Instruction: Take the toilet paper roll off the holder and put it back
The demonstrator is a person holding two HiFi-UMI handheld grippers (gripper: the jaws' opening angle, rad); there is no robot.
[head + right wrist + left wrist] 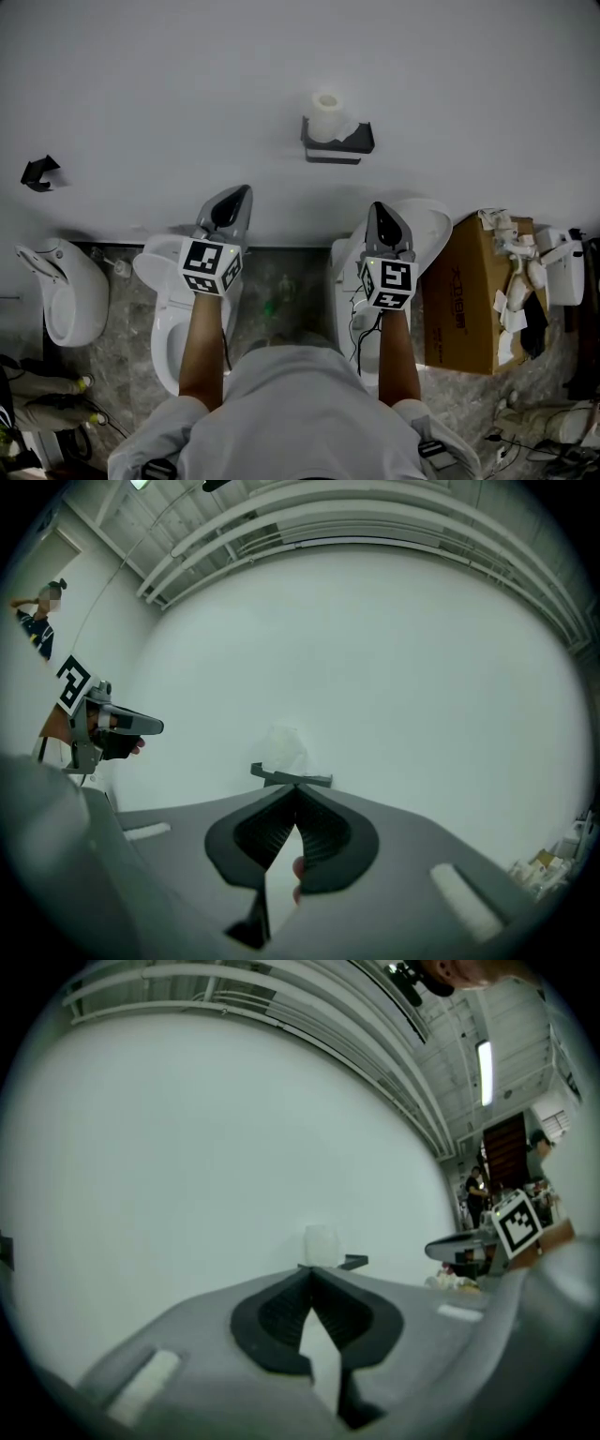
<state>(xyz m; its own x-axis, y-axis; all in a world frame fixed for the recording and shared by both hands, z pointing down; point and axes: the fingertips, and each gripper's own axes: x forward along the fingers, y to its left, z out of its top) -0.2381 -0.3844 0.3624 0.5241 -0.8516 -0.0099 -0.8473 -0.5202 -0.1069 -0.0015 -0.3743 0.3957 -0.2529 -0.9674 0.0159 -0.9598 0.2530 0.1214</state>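
A white toilet paper roll (326, 116) stands upright on a dark wall holder (337, 142) on the white wall. Both grippers hang below it, apart from it. My left gripper (239, 191) points up toward the wall at the roll's lower left, jaws together with nothing between them. My right gripper (377, 208) sits at the roll's lower right, jaws also together and empty. In the left gripper view the roll (322, 1244) and holder (347, 1262) show just past the shut tips (310, 1268). The right gripper view shows the roll (283, 749) on the holder (292, 777) beyond its shut tips (296, 786).
Several toilet bowls stand on the floor: one (173, 319) under the left arm, one (361, 300) under the right, a urinal (61, 291) far left. A cardboard box (473, 295) of fittings stands right. A black wall fitting (39, 172) is far left.
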